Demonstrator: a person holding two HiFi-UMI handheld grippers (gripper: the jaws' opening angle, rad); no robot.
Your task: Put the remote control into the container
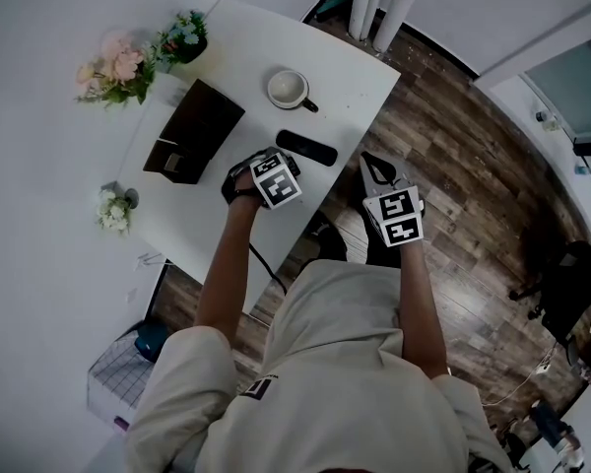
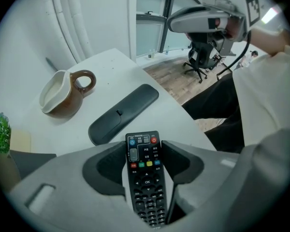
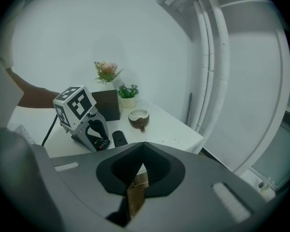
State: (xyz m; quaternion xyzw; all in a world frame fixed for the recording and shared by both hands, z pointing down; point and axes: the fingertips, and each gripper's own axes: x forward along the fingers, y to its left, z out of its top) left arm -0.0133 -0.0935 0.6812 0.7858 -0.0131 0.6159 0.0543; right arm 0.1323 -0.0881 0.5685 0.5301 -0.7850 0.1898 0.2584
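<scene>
Right gripper (image 3: 142,151) jaws pressed together, nothing between. Beyond: white table (image 3: 174,127), left gripper (image 3: 94,138) on it, remote control (image 3: 100,142) between its jaws. Black flat bar (image 3: 120,138) just beside. Behind: cup (image 3: 138,116), dark box (image 3: 108,105) (probably container, small in view), flowers (image 3: 106,71), green plant (image 3: 128,91).

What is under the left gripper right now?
The remote control lies on the white table between the open jaws of the left gripper; its rear end is hidden by the gripper body.
</scene>
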